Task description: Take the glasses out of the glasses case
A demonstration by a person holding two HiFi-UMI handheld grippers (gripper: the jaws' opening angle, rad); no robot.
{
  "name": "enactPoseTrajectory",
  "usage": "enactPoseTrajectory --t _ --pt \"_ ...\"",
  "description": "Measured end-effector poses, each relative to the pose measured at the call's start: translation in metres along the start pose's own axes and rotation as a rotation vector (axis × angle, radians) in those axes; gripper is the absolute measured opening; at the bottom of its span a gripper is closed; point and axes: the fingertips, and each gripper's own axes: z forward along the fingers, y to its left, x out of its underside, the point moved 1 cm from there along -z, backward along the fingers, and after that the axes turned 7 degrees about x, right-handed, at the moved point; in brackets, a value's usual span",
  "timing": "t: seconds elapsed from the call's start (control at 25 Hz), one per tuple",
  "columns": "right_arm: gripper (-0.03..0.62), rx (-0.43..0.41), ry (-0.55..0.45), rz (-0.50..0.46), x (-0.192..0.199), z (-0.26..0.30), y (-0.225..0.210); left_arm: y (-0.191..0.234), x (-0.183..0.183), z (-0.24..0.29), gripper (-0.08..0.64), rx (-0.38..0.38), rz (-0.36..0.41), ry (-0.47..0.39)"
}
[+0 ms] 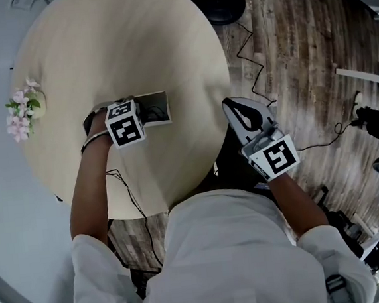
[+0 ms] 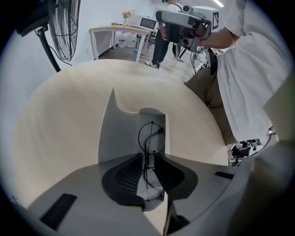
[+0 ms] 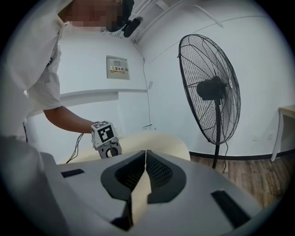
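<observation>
A grey glasses case [image 1: 159, 108] lies open on the round beige table [image 1: 99, 43]. Thin wire-rimmed glasses [image 2: 151, 137] rest in the case [image 2: 122, 133], one round lens showing above the jaws. My left gripper [image 2: 147, 156] points steeply down into the case, its pads closed in on the frame from both sides. In the head view its marker cube covers the left gripper [image 1: 128, 120] and the glasses. My right gripper [image 1: 233, 108] hangs in the air past the table's right edge. Its jaws [image 3: 145, 153] are shut with nothing between them.
Pink flowers [image 1: 20, 114] sit at the table's left rim. A black standing fan [image 3: 209, 87] is beyond the table, its base [image 1: 215, 2] on the wooden floor, where cables [image 1: 254, 61] trail. A white desk [image 2: 117, 32] stands far back.
</observation>
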Motion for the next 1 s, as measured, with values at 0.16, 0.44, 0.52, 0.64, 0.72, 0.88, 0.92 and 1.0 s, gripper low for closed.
enactPoseTrajectory --t 0.16,0.44,0.52,0.64,0.72,0.88,0.92,1.0 --pt "0.025 0.012 0.012 0.016 0.003 -0.002 -0.001 0.002 0.0 -0.001 0.083 0.026 -0.003 0.012" --pt "0.025 0.025 0.001 0.021 0.003 -0.004 -0.006 -0.002 -0.003 0.002 0.06 -0.013 0.021 0.02" --pt "0.025 0.025 -0.005 0.02 0.0 -0.004 -0.005 -0.002 -0.004 0.0 0.055 -0.034 0.024 0.004" --pt "0.025 0.022 -0.029 0.0 -0.006 -0.005 -0.004 0.0 -0.007 -0.008 0.037 -0.077 0.03 -0.018" --pt "0.025 0.025 -0.039 -0.006 -0.01 -0.007 -0.004 0.0 -0.008 -0.014 0.034 -0.1 0.03 -0.026" --pt "0.025 0.029 -0.053 -0.016 -0.019 -0.013 0.002 -0.006 -0.006 -0.026 0.032 -0.139 0.027 -0.042" --pt "0.025 0.029 -0.058 -0.02 -0.021 -0.015 0.005 -0.009 -0.006 -0.03 0.032 -0.15 0.024 -0.052" --pt "0.025 0.028 -0.067 -0.032 -0.027 -0.019 0.01 -0.014 -0.008 -0.043 0.032 -0.18 0.013 -0.087"
